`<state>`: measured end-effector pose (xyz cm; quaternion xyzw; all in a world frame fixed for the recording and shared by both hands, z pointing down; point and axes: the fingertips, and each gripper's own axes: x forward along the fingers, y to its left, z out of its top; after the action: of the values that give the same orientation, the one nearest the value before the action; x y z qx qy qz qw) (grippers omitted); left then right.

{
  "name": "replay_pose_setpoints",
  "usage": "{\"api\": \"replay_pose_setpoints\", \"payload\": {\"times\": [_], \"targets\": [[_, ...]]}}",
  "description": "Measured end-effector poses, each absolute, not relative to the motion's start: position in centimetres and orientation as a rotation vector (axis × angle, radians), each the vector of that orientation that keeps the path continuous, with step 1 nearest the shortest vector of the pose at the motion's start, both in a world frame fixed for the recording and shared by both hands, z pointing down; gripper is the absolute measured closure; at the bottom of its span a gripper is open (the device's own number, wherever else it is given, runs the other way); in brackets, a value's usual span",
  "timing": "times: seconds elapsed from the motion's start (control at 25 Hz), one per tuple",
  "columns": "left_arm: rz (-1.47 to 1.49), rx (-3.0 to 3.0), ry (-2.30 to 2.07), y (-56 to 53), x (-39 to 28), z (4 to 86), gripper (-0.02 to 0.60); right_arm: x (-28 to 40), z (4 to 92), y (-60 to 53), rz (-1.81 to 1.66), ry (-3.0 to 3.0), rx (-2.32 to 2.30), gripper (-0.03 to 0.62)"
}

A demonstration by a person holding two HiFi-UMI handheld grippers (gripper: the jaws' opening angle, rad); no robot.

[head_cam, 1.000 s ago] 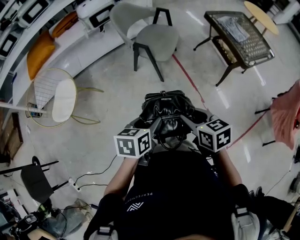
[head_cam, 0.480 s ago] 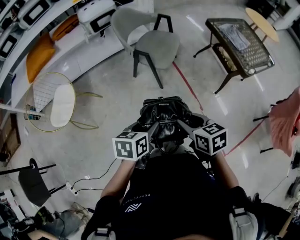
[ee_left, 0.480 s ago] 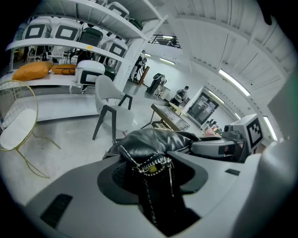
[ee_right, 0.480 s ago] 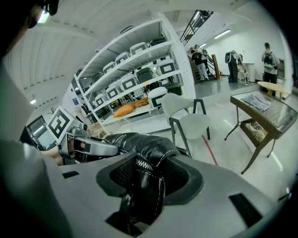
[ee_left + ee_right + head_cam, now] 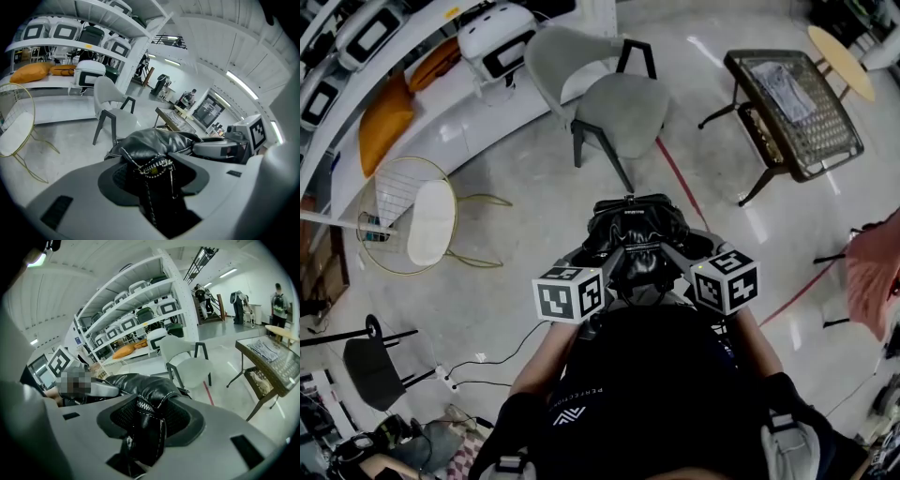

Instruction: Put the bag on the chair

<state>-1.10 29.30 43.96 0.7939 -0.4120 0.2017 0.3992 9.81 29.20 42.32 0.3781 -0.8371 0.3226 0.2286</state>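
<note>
A black leather bag [image 5: 635,225] hangs above the floor, held from both sides. My left gripper [image 5: 612,258] is shut on its zipped edge on the left [image 5: 149,166]. My right gripper [image 5: 670,253] is shut on the other end of the bag [image 5: 143,420]. The grey padded chair [image 5: 617,101] with dark legs stands ahead of the bag, its seat bare; it also shows beyond the bag in the left gripper view [image 5: 112,117] and the right gripper view [image 5: 190,366]. The bag's underside is hidden.
A gold wire chair with a white cushion [image 5: 422,211] stands at the left. A dark wicker table [image 5: 797,98] is at the right, and a red floor line [image 5: 680,183] runs between it and the grey chair. White shelving with orange cushions [image 5: 384,117] lines the far left. Cables [image 5: 487,356] lie by my feet.
Both grippers have carried the bag forward toward the grey chair, which now sits lower and nearer in the head view. The hold on the bag is unchanged.
</note>
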Motion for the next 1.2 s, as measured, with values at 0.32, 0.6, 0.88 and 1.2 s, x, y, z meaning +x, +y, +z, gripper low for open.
{"api": "replay_pose_setpoints", "payload": {"times": [0.32, 0.6, 0.88, 1.2], "targets": [[0.481, 2.001, -1.077, 25.0, 1.0, 44.1, 0.393, 11.8, 42.1, 24.5, 0.855, -2.326, 1.023, 0.421], [0.467, 1.991, -1.090, 22.9, 1.6, 43.7, 0.394, 12.5, 41.7, 22.3, 0.844, -2.327, 1.012, 0.421], [0.484, 1.986, -1.076, 19.0, 2.2, 44.1, 0.394, 13.1, 42.3, 18.7, 0.884, -2.310, 1.027, 0.421], [0.507, 2.002, -1.018, 13.0, 2.2, 44.5, 0.396, 13.1, 42.6, 13.3, 0.910, -2.276, 1.092, 0.421]]}}
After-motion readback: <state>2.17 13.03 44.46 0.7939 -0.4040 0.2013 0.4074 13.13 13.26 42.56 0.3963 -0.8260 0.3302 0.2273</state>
